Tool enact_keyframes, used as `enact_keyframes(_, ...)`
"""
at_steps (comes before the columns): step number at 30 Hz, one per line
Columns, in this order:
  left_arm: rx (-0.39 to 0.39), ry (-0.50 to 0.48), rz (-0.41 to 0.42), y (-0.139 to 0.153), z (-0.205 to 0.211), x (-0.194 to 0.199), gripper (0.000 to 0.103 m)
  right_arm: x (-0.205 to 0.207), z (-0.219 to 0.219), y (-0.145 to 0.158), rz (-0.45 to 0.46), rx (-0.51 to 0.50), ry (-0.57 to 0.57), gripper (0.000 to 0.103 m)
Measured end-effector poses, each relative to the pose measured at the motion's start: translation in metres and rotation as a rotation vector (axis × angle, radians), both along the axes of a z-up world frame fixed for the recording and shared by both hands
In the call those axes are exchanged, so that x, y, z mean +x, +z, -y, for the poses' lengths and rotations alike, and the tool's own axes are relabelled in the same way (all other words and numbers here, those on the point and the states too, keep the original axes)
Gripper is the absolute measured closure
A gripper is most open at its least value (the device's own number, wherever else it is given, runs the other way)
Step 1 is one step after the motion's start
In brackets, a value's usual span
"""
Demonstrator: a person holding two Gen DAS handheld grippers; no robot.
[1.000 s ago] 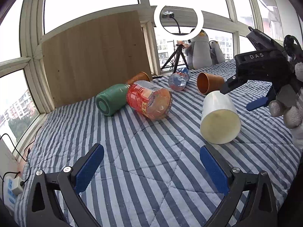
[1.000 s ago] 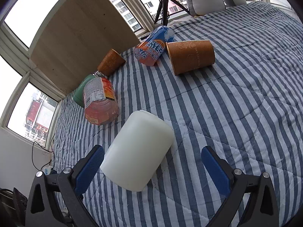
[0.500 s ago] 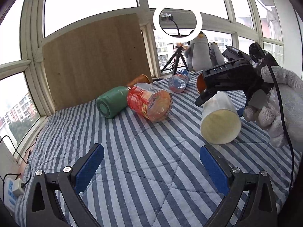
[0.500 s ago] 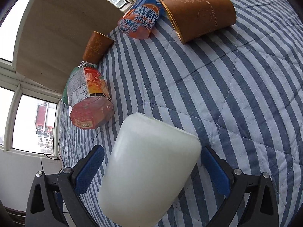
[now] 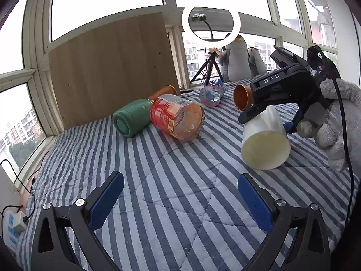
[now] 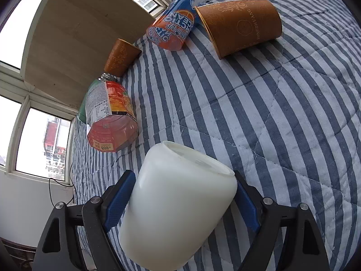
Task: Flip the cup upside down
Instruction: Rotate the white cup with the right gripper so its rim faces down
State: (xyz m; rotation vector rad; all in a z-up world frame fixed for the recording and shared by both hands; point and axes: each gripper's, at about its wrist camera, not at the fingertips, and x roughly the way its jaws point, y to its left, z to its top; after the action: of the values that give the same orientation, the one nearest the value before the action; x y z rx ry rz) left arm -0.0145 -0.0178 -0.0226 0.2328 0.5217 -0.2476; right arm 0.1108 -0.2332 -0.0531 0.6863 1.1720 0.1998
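Observation:
A white plastic cup [image 6: 178,205] lies on its side on the striped quilt. My right gripper [image 6: 180,201] has its blue pads on both sides of the cup and is shut on it. In the left wrist view the same cup [image 5: 265,143] lies at the right, its flat end toward the camera, with the right gripper [image 5: 268,117] and a gloved hand [image 5: 336,122] over it. My left gripper [image 5: 180,201] is open and empty, low over the quilt, well short of the cup.
On the quilt [image 5: 158,180] lie a green flask [image 5: 132,119], an orange-labelled bottle [image 5: 178,118], a blue-orange bottle [image 6: 174,28] and two brown paper cups [image 6: 243,26] [image 6: 121,56]. A wooden board [image 5: 112,72], ring light tripod and plush penguins [image 5: 237,61] stand at the back.
My right gripper came down over the white cup and its jaws closed from wide open onto the cup's sides. The left gripper stayed nearly still.

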Motion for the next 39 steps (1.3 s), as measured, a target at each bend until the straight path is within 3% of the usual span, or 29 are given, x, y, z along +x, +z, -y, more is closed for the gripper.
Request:
enact_keyframes(3,-0.011,0.000,-0.005,0.001,-0.003,-0.001,0.000,-0.003,-0.006,0.007,0.060,-0.041,0.005,0.022)
enact_keyframes(10,-0.044,0.002,-0.017,0.000,-0.009,-0.001,0.000,-0.011,-0.028,0.044,0.331,-0.269,0.052,0.023)
enact_keyframes(16,-0.097,0.014,-0.011,0.003,-0.014,0.002,0.000,-0.015,-0.037,0.055,0.479,-0.398,0.052,0.024)
enact_keyframes(22,-0.137,0.018,-0.001,0.008,-0.012,0.006,0.000,-0.019,-0.054,0.064,0.609,-0.623,0.057,0.024)
enact_keyframes(26,-0.138,0.013,0.002,0.008,-0.006,0.007,0.000,-0.018,-0.062,0.065,0.667,-0.739,0.061,0.025)
enact_keyframes(31,-0.134,0.013,0.009,0.008,-0.003,0.008,0.000,-0.013,-0.070,0.057,0.689,-0.813,0.084,0.025)
enact_keyframes(39,-0.157,0.027,0.003,0.008,-0.009,0.011,0.000,-0.002,-0.079,0.039,0.678,-0.826,0.124,0.025)
